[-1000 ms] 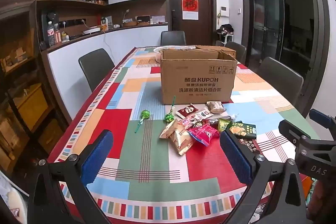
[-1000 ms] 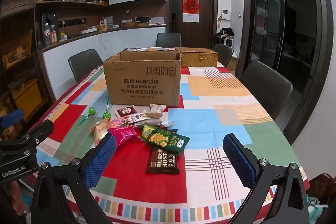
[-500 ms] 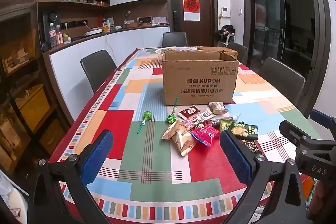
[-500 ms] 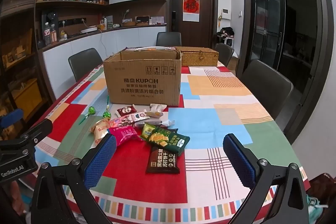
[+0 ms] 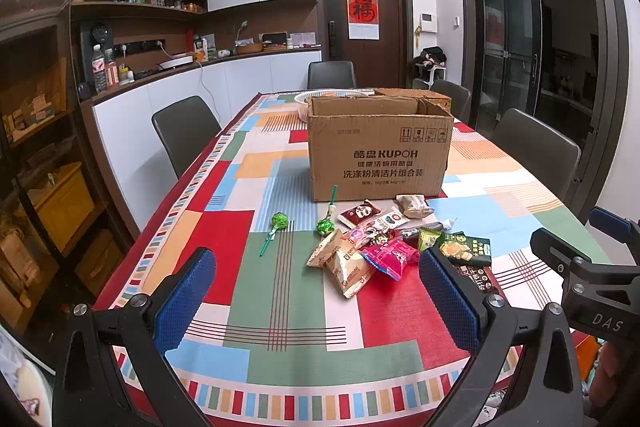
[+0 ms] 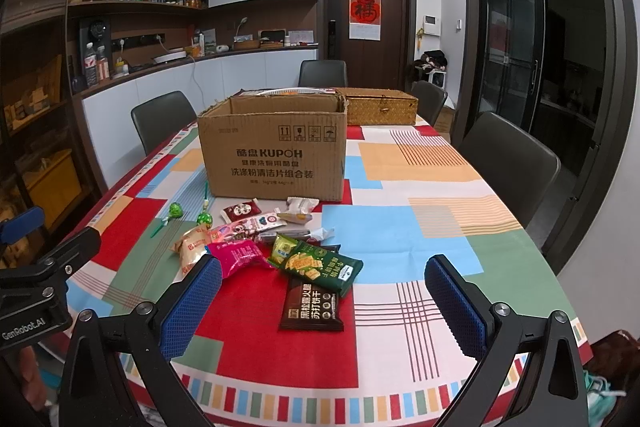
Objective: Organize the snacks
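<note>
Both the left gripper (image 5: 316, 295) and right gripper (image 6: 324, 303) are held spread and empty; the light, crinkly, slippery snack packets (image 6: 260, 243) near the cardboard box (image 6: 276, 147) are best pinched at sealed edges.

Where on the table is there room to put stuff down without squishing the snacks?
Bare cloth lies right of the snack pile, between the dark cracker packet and the table's right edge, and beside the cardboard box toward the woven box. Also left of the lollipops. It is crowded just in front of the cardboard box.
</note>
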`<state>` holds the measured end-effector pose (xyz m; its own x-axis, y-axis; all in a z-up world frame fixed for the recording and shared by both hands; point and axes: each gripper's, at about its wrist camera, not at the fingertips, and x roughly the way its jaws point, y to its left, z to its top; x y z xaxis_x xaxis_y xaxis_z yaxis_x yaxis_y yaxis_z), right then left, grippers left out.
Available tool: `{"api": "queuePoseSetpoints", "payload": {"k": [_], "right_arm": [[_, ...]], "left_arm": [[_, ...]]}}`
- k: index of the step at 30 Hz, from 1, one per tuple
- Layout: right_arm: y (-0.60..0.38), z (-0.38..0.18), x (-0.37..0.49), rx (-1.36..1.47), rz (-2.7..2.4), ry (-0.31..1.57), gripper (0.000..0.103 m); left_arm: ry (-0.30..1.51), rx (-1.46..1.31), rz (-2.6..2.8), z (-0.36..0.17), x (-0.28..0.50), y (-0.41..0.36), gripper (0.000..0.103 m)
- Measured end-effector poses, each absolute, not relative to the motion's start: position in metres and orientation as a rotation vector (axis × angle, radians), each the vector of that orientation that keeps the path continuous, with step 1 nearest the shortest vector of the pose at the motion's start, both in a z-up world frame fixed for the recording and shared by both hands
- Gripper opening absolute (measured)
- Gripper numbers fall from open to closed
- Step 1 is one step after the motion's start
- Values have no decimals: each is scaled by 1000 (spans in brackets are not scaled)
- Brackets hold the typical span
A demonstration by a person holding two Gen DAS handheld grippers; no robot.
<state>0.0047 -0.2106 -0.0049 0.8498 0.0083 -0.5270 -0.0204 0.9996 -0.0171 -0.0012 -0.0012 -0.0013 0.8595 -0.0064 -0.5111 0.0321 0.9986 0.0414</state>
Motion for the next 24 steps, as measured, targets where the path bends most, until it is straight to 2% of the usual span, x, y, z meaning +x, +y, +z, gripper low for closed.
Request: {"api": "queuePoseSetpoints", "payload": {"k": [24], "right_arm": [[-210, -5, 5, -21, 17, 556, 103]], "left_arm": [[544, 51, -19, -5, -1, -2, 103]]}}
